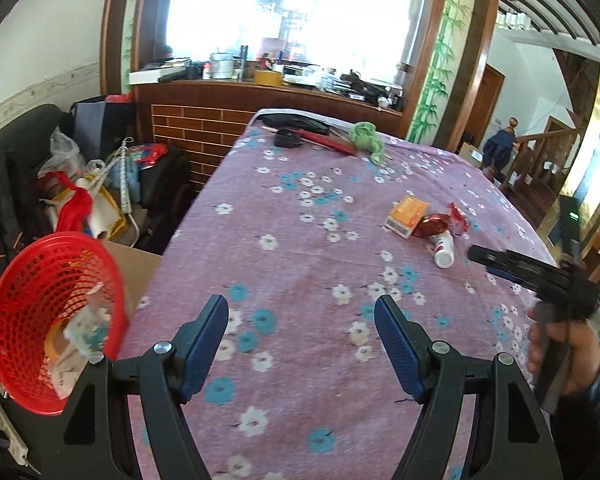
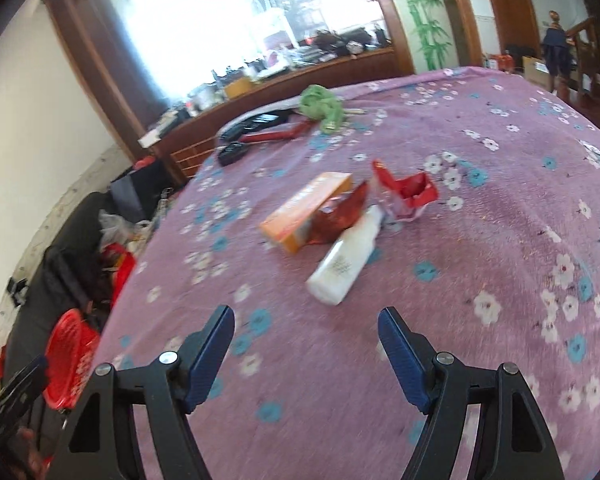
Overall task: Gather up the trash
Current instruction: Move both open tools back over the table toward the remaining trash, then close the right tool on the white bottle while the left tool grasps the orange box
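Observation:
A small heap of trash lies on the purple flowered tablecloth (image 2: 480, 240): an orange box (image 2: 308, 212), a dark red foil wrapper (image 2: 344, 212), a white bottle (image 2: 346, 264) on its side and a crumpled red-and-white pack (image 2: 408, 192). My right gripper (image 2: 306, 316) is open just short of the bottle, with nothing between its fingers. In the left wrist view the same heap, orange box (image 1: 406, 216) and bottle (image 1: 444, 250), lies to the right. My left gripper (image 1: 301, 308) is open over bare cloth. A red mesh basket (image 1: 56, 320) holding some scraps stands off the table's left edge.
A hand (image 1: 556, 344) carries the right gripper (image 1: 484, 258) in from the right. At the table's far end lie a green cloth (image 2: 322, 106), a red-handled tool (image 2: 276, 134) and black items (image 2: 232, 152). Bags and clutter (image 1: 80, 192) fill the floor left of the table.

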The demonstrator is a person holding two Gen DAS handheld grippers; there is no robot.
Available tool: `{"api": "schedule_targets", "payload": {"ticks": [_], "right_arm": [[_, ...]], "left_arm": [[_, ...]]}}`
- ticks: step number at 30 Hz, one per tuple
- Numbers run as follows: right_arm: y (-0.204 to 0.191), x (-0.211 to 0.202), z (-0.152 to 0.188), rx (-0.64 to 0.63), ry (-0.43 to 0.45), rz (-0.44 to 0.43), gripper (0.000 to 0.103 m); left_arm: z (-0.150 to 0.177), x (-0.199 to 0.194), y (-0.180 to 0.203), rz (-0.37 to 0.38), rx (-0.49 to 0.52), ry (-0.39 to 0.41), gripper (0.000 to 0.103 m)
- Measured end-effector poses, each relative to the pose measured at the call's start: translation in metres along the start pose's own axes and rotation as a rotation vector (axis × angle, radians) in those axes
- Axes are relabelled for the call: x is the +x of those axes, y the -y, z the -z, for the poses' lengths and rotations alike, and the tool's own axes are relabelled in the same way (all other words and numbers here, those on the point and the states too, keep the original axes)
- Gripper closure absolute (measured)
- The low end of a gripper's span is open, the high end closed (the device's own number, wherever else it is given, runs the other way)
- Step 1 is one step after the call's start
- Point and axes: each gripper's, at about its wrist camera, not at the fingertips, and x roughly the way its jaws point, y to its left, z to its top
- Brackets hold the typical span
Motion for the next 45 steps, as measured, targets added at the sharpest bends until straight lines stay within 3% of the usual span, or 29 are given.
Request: {"api": "schedule_targets", "payload": {"ticks": [9, 16, 23, 30, 42, 44, 45], "right_arm": [[0.003, 0.073, -0.029, -0.022, -0.119, 0.148, 0.056], [0.021, 0.068, -0.026, -0.115, -0.113, 0.175, 0.071], [0.064, 0.047, -0.023, -0.073, -0.077, 0.105, 0.071], [0.072, 0.046, -0.026, -0.044, -0.091, 0.056, 0.071], [0.079, 0.044, -0.029, 0.019, -0.095, 0.004, 0.071], [0.079, 0.045, -0.029, 0.018, -0.096, 0.005, 0.071], [0.079, 0.045, -0.03, 0.017, -0.095, 0.008, 0.071]], "left_arm": [[-0.009, 0.026, 0.019, 0.006, 0.029, -0.049, 0.027], [-0.038, 0.061, 0.05, 0.013, 0.109, -0.084, 0.027], [-0.067, 0.139, 0.106, 0.119, 0.217, -0.179, 0.027], [-0.087, 0.208, 0.141, 0.108, 0.276, -0.214, 0.027], [-0.093, 0.274, 0.168, 0.081, 0.323, -0.299, 0.027], [-0.092, 0.276, 0.17, 0.079, 0.326, -0.292, 0.037], [-0.092, 0.274, 0.171, 0.074, 0.335, -0.282, 0.047]]}}
